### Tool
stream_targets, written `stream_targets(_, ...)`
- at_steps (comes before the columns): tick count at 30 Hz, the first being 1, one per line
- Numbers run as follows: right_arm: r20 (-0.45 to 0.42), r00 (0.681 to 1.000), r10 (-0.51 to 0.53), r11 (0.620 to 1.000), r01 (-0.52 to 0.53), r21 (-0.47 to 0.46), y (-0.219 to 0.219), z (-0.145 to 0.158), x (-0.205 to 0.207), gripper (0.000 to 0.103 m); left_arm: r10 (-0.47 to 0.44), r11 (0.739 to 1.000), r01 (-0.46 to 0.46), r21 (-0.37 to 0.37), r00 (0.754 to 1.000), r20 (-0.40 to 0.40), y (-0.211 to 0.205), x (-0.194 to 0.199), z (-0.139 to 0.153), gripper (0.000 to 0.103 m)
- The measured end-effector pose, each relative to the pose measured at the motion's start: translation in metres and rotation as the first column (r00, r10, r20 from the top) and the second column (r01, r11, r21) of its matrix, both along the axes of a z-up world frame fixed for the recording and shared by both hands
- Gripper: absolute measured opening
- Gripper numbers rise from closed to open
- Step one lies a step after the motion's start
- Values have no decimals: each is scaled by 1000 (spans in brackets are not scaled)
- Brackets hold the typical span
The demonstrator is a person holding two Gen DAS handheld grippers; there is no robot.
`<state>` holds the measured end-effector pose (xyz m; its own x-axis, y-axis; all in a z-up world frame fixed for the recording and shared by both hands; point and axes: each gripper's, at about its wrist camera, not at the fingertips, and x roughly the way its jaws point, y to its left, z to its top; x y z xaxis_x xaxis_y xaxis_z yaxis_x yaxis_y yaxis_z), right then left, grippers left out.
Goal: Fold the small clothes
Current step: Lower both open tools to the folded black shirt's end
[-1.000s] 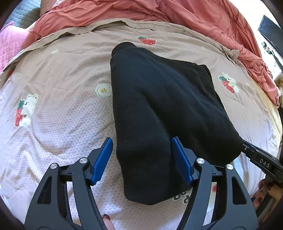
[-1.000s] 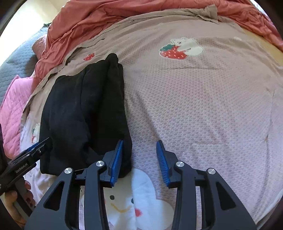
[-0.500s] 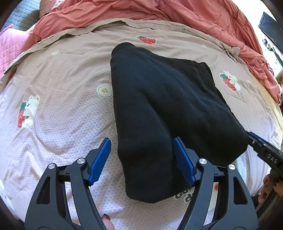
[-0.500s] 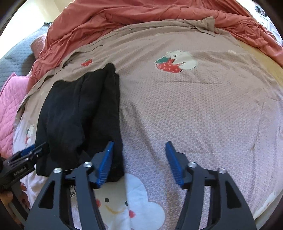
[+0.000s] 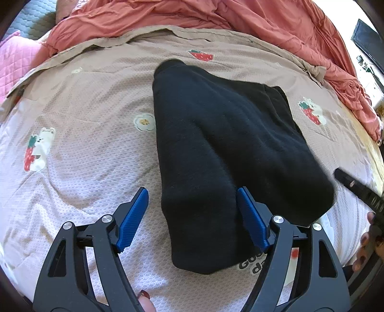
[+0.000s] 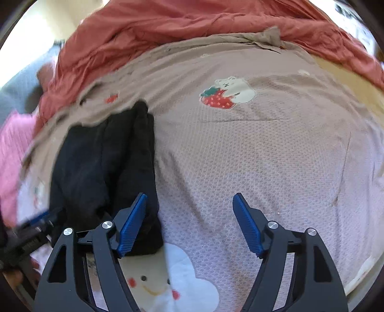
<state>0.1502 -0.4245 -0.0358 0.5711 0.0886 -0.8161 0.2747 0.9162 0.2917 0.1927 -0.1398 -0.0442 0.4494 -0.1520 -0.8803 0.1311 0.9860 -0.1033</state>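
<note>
One folded black garment point(image 5: 223, 153) lies mid-bed on the mauve strawberry-print sheet point(image 5: 91, 100). Two grippers: left gripper point(image 5: 193, 216) fingers spread, straddling its near edge; right gripper point(image 6: 189, 223) just opened, released. Coral duvet point(image 5: 216, 14) bunched at 12 o'clock.

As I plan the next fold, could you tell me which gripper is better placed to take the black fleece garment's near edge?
Probably left: the left gripper, jaws open, straddles the black fleece garment; the right gripper stands beside it over the patterned bedspread.

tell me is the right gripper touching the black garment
Cannot tell: in the right wrist view the right gripper has open jaws, but its left pad overlaps the black garment with no visible gap.
</note>
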Motion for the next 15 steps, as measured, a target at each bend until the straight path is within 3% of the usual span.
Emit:
stream_targets(3, 109, 992, -68, 998, 67, 16, -19, 19, -10, 71, -11, 1000, 12, -19, 999, 30, 1, -7, 10, 68)
stream_targets(5, 167, 986, -19, 1000, 18, 8, -13, 29, -11, 68, -28, 1000, 29, -12, 998, 56, -3, -12, 15, 67)
stream_targets(7, 208, 975, 80, 994, -95, 61, 1, 32, -6, 64, -59, 998, 59, -9, 996, 61, -9, -18, 16, 66)
stream_targets(10, 197, 964, 178, 972, -204, 116, 18, 25, 6, 52, -106, 994, 105, 28, 994, 20, -21, -25, 3, 65)
stream_targets(12, 182, 957, 226, 954, -255, 156, 26, 19, 18, 52, -113, 991, 112, 66, 994, 11, -23, -26, -8, 65)
stream_targets(15, 160, 950, 267, 922, -301, 244, 33, 10, 38, 52, -99, 994, 100, 38, 995, -13, -19, -25, -16, 65)
